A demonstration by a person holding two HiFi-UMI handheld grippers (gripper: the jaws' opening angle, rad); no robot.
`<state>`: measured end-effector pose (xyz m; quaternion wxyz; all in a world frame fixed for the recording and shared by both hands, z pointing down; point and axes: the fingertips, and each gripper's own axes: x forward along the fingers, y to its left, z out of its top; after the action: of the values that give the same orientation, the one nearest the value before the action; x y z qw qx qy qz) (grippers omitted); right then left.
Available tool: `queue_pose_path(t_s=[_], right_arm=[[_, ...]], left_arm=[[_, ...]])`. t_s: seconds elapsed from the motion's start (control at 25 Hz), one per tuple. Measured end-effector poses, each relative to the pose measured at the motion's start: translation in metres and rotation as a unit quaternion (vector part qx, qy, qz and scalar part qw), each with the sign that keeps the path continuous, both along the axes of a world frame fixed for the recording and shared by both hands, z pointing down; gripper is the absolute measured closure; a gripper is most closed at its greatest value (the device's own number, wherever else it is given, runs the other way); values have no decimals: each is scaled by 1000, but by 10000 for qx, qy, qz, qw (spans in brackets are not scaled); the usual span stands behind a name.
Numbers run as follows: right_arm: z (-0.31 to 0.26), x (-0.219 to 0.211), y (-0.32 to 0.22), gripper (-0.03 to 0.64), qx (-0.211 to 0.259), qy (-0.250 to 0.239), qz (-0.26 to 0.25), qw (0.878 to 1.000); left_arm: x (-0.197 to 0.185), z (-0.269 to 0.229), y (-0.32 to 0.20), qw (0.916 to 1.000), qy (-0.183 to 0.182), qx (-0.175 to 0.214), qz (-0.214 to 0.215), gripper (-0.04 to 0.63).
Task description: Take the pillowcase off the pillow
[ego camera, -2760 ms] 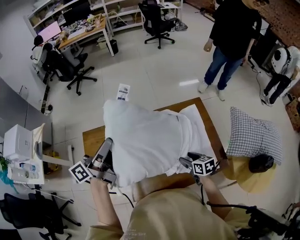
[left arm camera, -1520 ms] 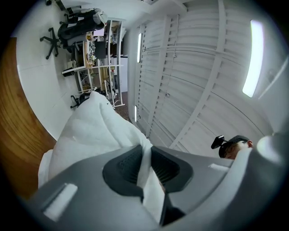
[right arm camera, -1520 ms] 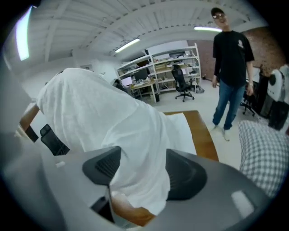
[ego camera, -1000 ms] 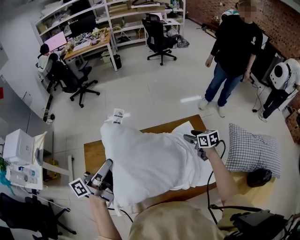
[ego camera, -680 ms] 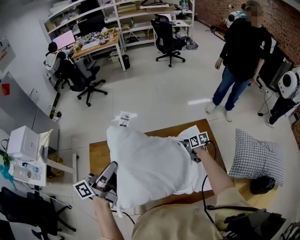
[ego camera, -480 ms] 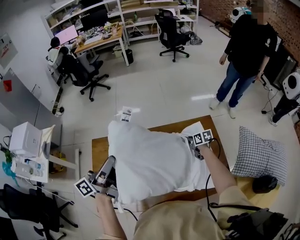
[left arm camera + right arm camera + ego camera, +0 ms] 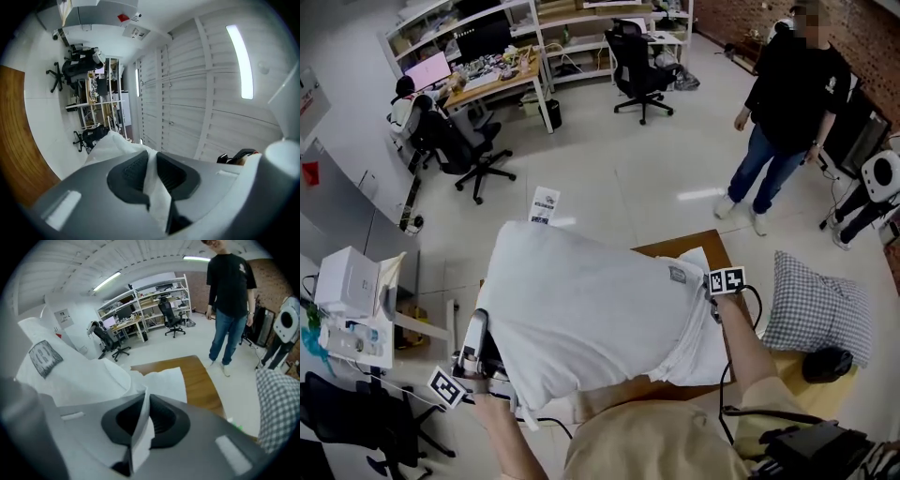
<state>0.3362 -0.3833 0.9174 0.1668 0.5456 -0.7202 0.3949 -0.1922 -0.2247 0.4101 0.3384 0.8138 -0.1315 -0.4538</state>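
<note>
The white pillow in its pillowcase [image 7: 581, 314] is held up in the air above the wooden table [image 7: 680, 247], bulging wide and hiding most of the tabletop, with a printed label [image 7: 545, 204] sticking up from its far edge. The left gripper [image 7: 477, 326] is at the pillow's near-left corner, below and beside the bulk. Its jaws are closed tight on a fold of the white pillowcase cloth, which runs up between the dark pads [image 7: 133, 172]. The right gripper [image 7: 711, 284] is at the opposite, right-hand end, where the cloth bunches into loose folds. Its jaws are likewise pinched together on a thin edge of the pillowcase, the strip standing straight between them in the right gripper view. Below that end, more white cloth [image 7: 164, 380] lies flat on the table. Off the table's right side, well apart, a checked pillow [image 7: 811, 300] rests on a seat. A person in a dark top and jeans [image 7: 783, 103] stands further back on the pale floor. Office chairs [image 7: 455, 141] sit by a cluttered desk [image 7: 492, 75].
</note>
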Motion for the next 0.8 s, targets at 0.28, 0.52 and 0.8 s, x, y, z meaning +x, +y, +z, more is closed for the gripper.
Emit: queue_pose_path(t_s=[0.28,0.52,0.8], right_arm=[[-4,6,16,541,39,3,376,9993],[-88,-3,58,345,1294,406,136,9907],[-133,-106,181,342,988,-234,-515,9935]], left_arm=[[32,17,-31,9982,-483,-348,100,534],[57,9,-47,9975,-576,-166,364,534],[31,17,-65,9976,-415,-92,542,534]])
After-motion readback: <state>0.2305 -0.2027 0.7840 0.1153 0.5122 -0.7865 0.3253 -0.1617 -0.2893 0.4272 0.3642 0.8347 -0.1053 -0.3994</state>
